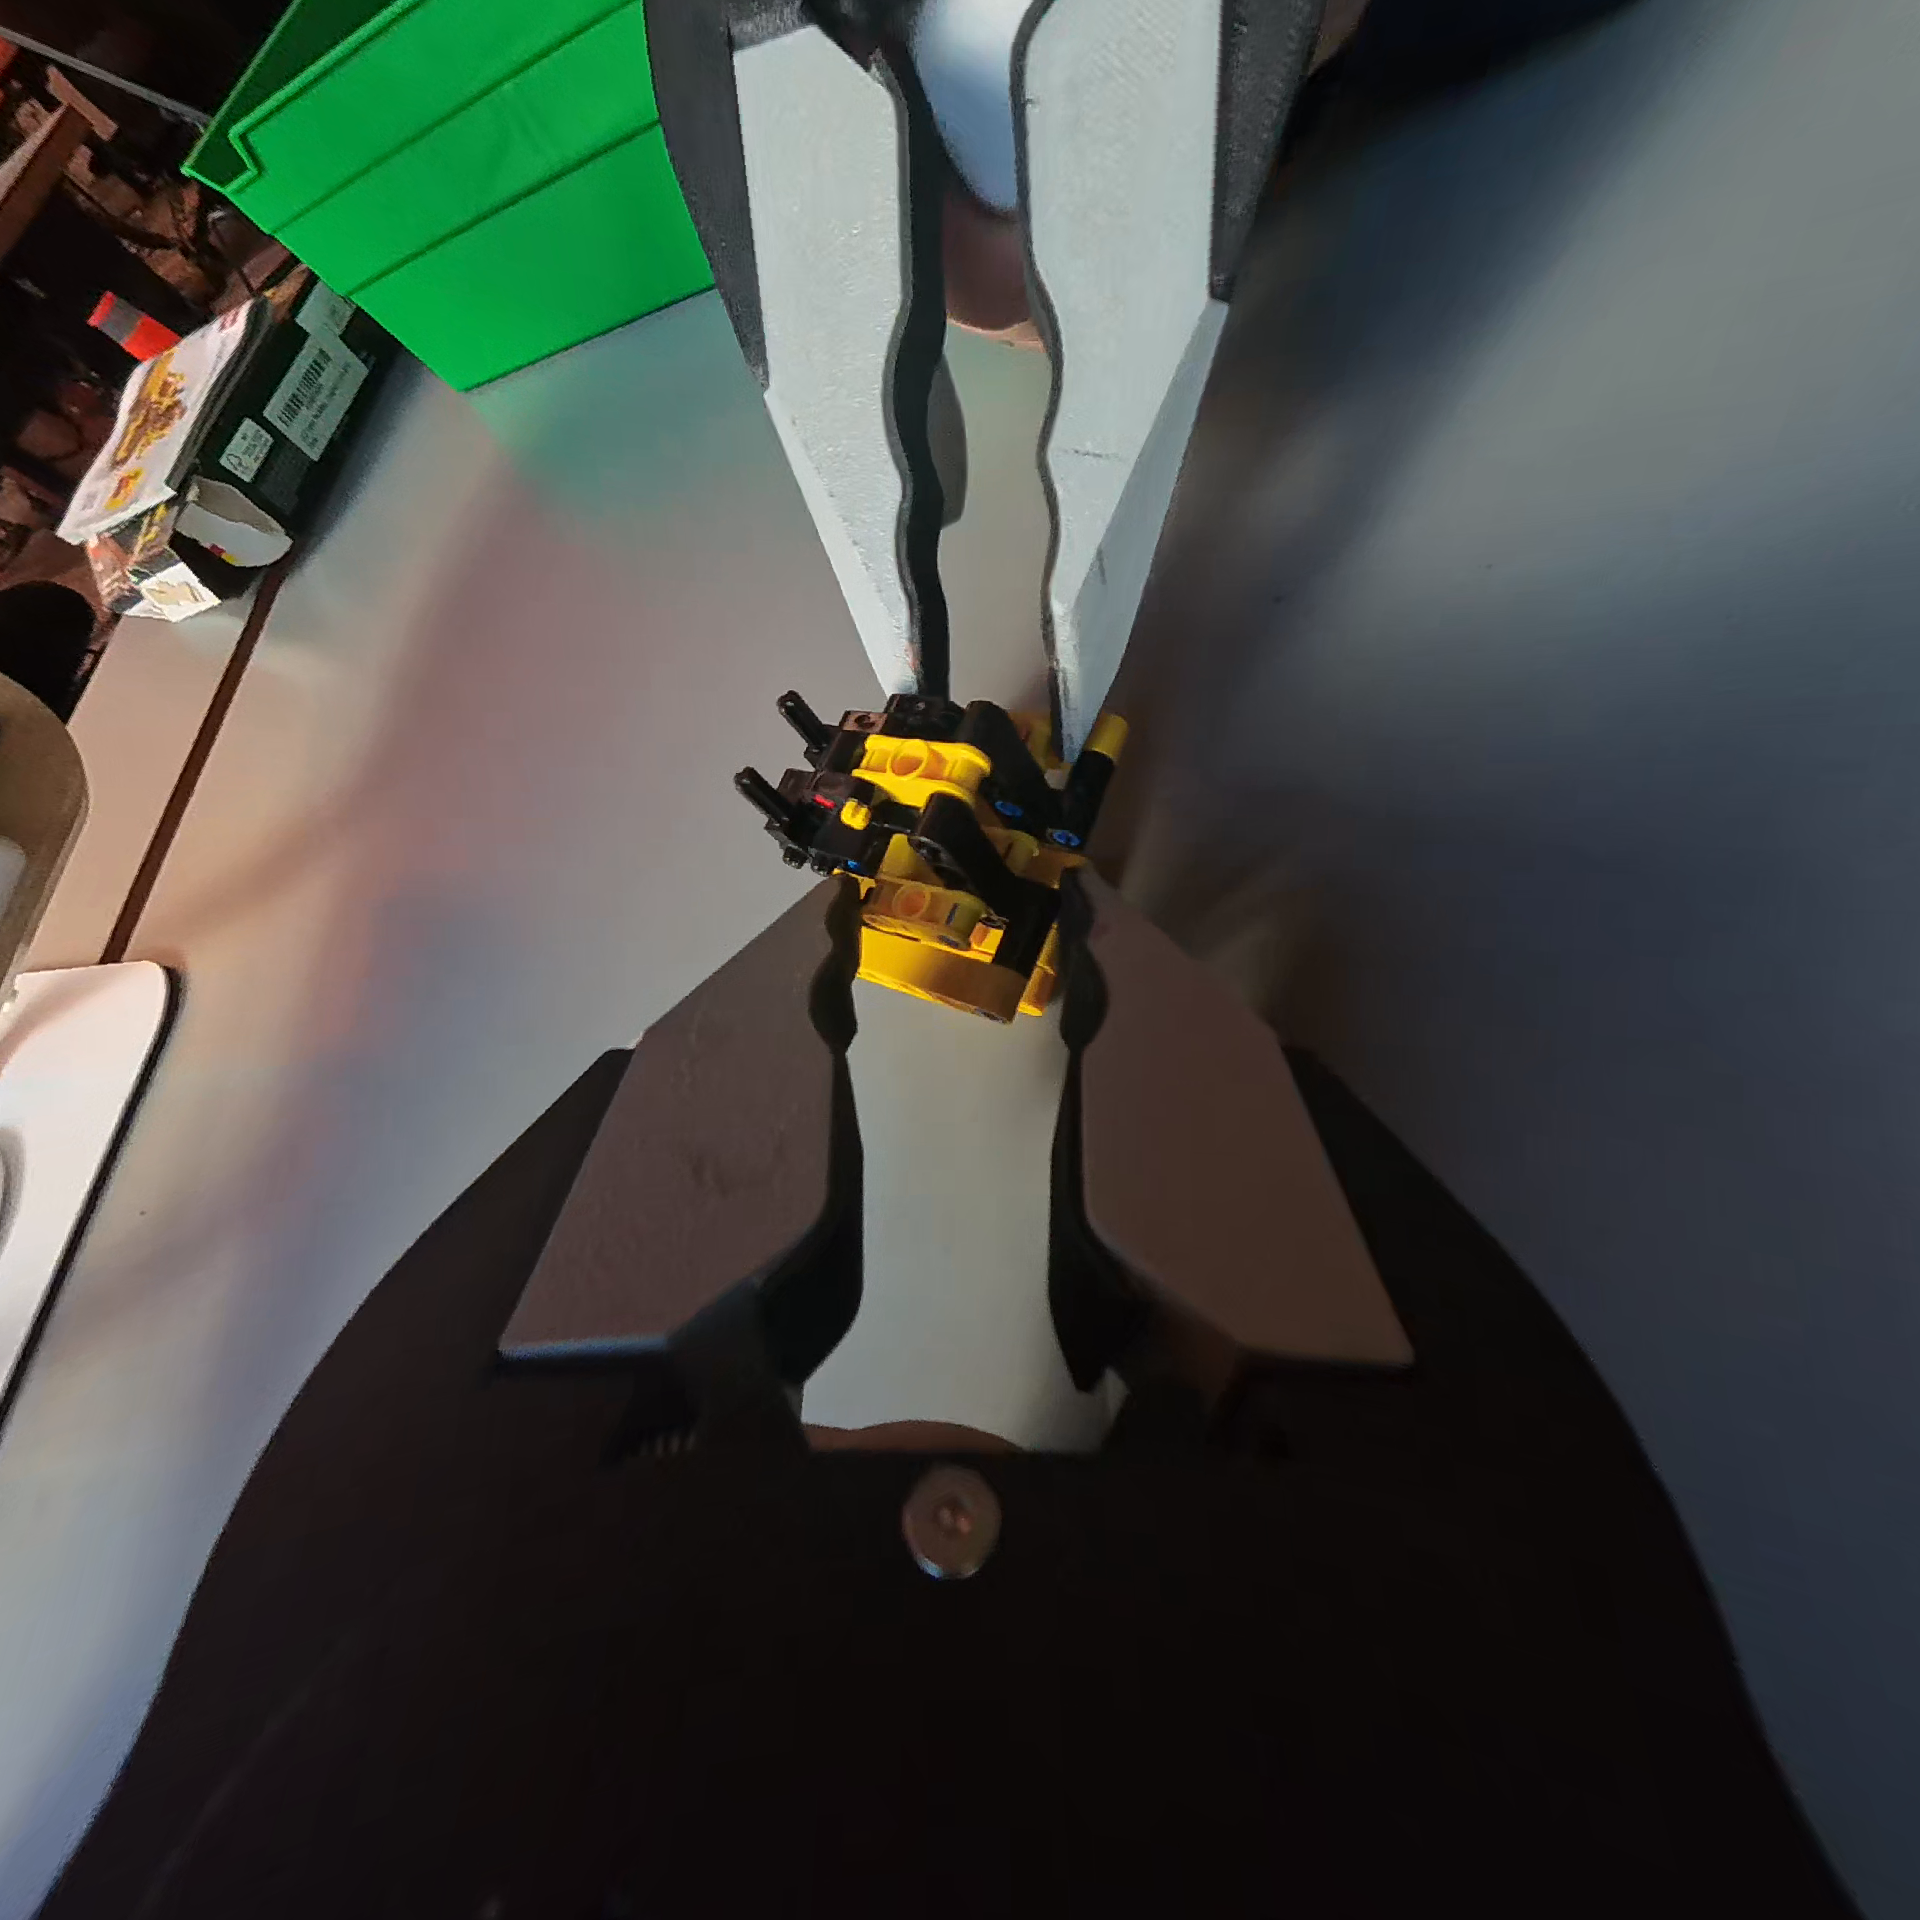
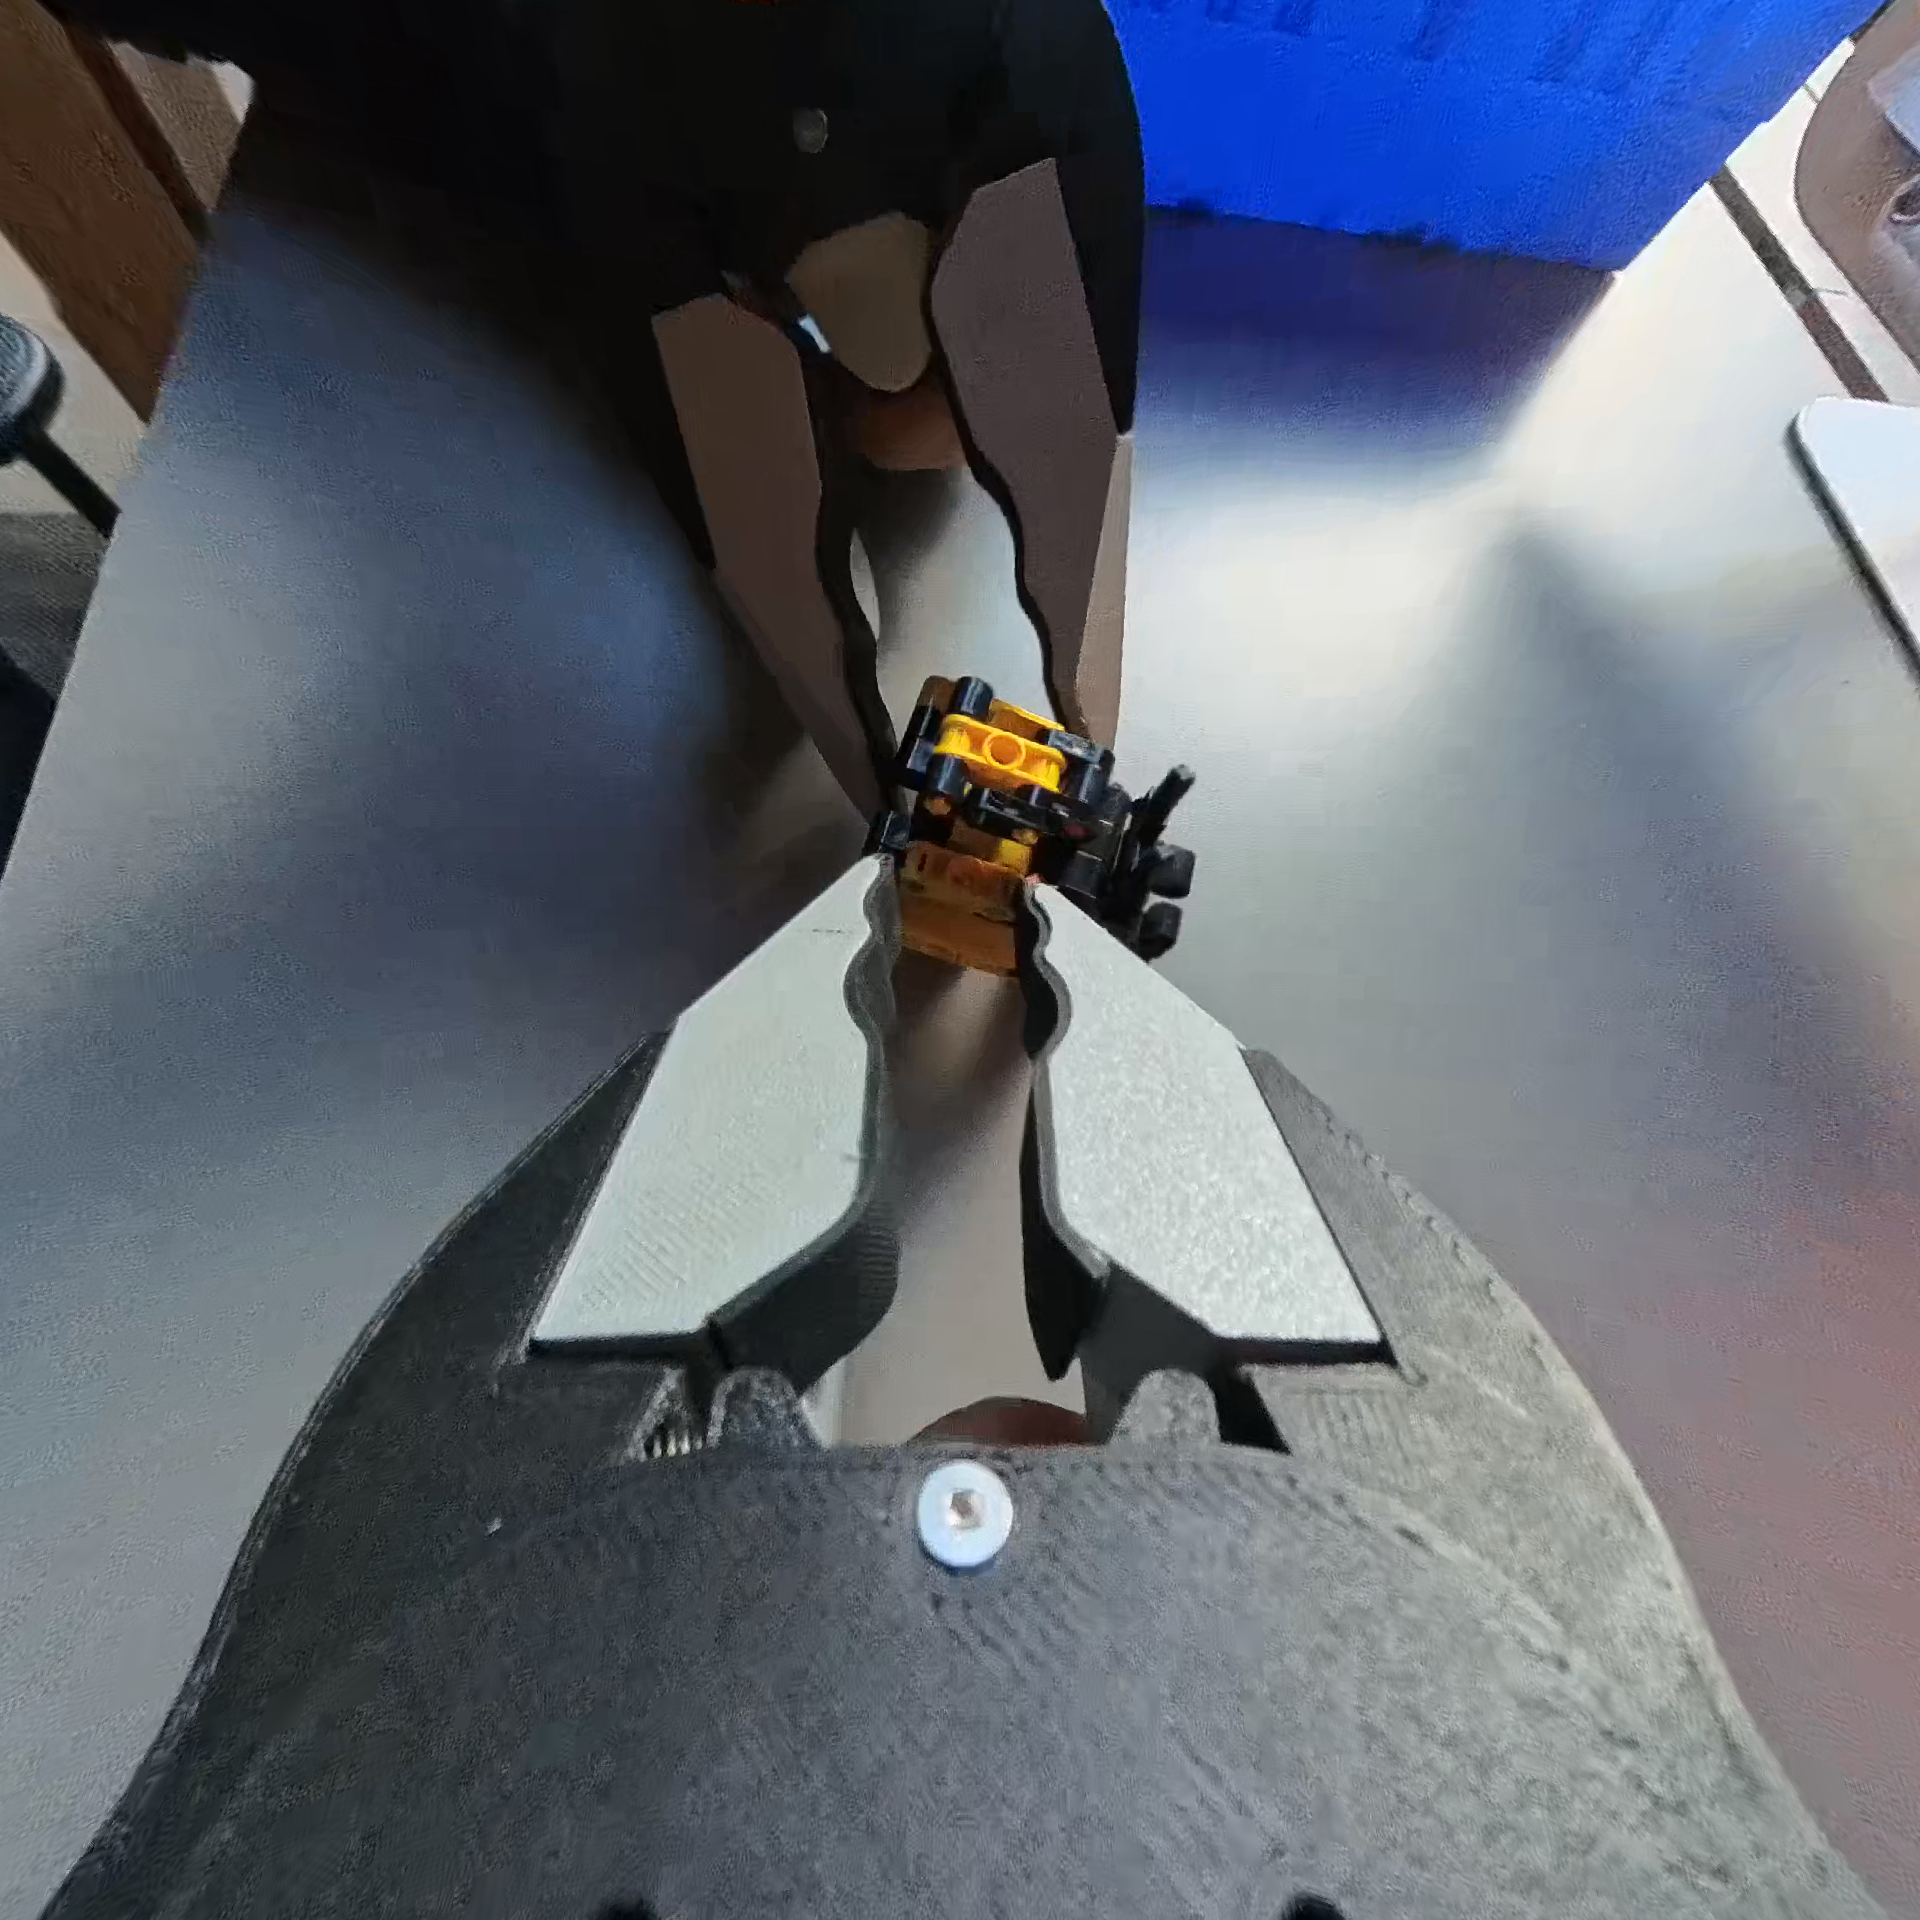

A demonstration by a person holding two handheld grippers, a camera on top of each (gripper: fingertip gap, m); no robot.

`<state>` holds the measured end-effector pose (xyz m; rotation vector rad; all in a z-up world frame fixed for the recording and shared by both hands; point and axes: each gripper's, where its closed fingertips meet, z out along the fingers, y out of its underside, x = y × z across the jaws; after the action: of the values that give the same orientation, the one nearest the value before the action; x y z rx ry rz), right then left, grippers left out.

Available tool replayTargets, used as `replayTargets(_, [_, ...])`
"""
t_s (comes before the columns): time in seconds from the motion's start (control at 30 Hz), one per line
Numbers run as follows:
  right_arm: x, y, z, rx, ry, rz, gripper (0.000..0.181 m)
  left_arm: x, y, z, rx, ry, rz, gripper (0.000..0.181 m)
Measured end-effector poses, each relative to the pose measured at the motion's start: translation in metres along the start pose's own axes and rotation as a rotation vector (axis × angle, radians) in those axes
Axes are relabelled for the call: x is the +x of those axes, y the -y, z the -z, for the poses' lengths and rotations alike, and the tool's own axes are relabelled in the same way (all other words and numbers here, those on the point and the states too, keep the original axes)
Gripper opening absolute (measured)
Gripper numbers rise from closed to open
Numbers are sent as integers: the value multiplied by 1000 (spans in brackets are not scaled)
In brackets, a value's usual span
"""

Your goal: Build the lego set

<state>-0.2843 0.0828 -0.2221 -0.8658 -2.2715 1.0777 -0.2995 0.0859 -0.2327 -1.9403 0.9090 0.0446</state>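
A small yellow and black lego assembly (image 1: 935,831) is held above the white table (image 1: 468,935) between both grippers. My left gripper (image 1: 954,894), with brown fingers, comes from the bottom of the left wrist view and is shut on the assembly's yellow lower end. My right gripper (image 1: 992,707), with light grey fingers, reaches in from the top and grips the opposite end. In the right wrist view the right gripper (image 2: 956,883) clamps the assembly (image 2: 997,769) from below and the left gripper (image 2: 987,769) closes on it from above. Black pins stick out on one side (image 2: 1153,831).
A green bin (image 1: 468,187) stands at the back left, with a lego box and booklet (image 1: 208,416) beside it. A blue bin (image 2: 1455,125) stands behind the left gripper. A white flat object (image 2: 1870,488) lies at the table's right edge. My two grippers' fingertips are within a few centimetres of each other.
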Motion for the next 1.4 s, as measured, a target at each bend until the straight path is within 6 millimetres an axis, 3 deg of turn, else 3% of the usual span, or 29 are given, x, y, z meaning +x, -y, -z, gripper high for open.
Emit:
replayTargets(0.17, [2, 4, -2, 98, 113, -247, 20, -2, -2, 2, -8, 22, -1, 33])
replayTargets(0.3, [13, 6, -7, 79, -32, -320, 18, -12, -8, 1, -46, 106, -12, 34])
replayTargets(0.37, [18, 9, -2, 48, -169, -217, 0, -13, -8, 1, -50, 128, -30, 35])
replayTargets(0.43, [16, 20, 9, 34, -289, 71, 0, -11, -8, 1, -45, 95, -11, 35])
replayTargets(0.47, [12, 20, 8, 27, -271, 94, 0, -12, -9, 2, -40, 75, 12, 34])
replayTargets(0.57, [10, 2, 1, -9, -144, -104, 0, -15, -11, 3, -37, 58, 44, 34])
replayTargets(0.63, [19, 12, 11, 66, -198, -68, 0, -14, -10, 3, -36, 56, 39, 35])
replayTargets(0.67, [25, 15, 16, 74, -256, -19, 20, -12, -10, 3, -32, 40, 46, 35])
replayTargets(0.77, [16, 16, 13, 34, -255, 109, 22, -11, -8, 6, -6, -36, 143, 35])
replayTargets(0.87, [15, 10, 3, -15, -264, 99, 11, -14, -7, 7, 8, -60, 208, 36])
replayTargets(1.0, [20, 11, 5, -2, -260, 47, 18, -9, -6, 7, 7, -75, 188, 36])
replayTargets(1.07, [25, 6, 11, -8, -267, 29, 30, -9, -5, 8, 19, -91, 213, 36])
replayTargets(1.17, [13, 8, 15, 39, -205, 82, 26, -14, -3, 12, 48, -122, 289, 36])
replayTargets(1.3, [20, 12, 9, 9, -351, 238, 24, -12, 0, 15, 73, -170, 362, 35])
replayTargets(1.4, [15, 14, 2, -25, -411, 383, 18, -9, 5, 17, 98, -213, 436, 35])
